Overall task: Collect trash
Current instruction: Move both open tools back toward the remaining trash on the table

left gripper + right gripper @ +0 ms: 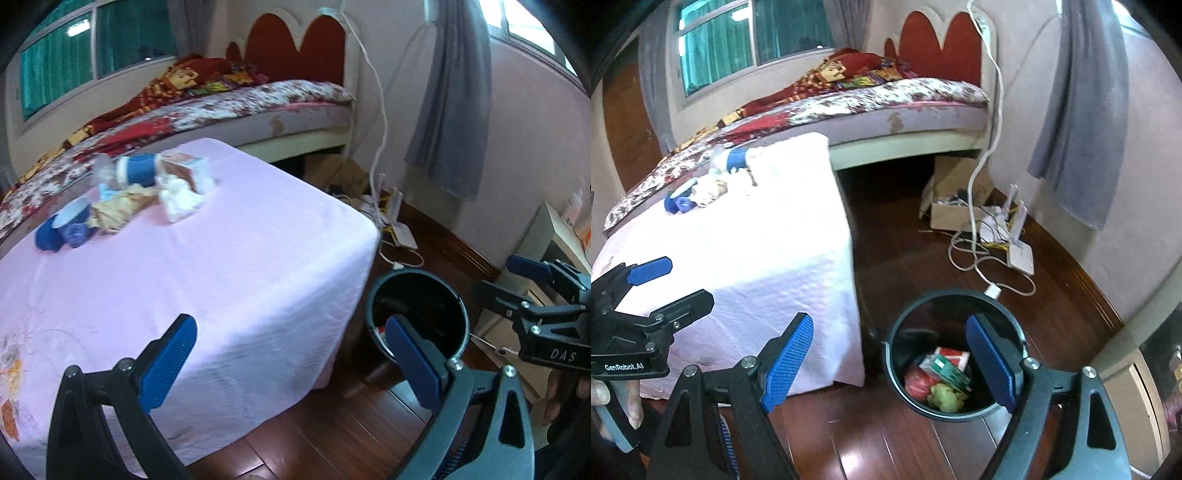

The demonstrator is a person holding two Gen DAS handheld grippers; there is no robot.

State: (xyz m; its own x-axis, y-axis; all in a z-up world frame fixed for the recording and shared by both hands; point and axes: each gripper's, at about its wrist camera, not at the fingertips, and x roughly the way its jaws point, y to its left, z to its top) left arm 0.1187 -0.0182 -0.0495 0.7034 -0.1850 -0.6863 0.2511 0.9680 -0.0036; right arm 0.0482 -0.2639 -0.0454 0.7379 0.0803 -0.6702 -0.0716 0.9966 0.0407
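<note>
The bed [849, 107] stands behind the pink-covered table [207, 258]; the black bin [901, 369] sits on the floor just beside the table's corner, holding a green-and-white carton [947, 369], red wrapper [918, 382] and green wad [945, 397]; at the table's far end lies the trash pile [147, 192]; the left gripper [291, 358] hangs wide open, empty, over the table's edge; the right gripper [890, 363] gapes empty above the bin.
</note>
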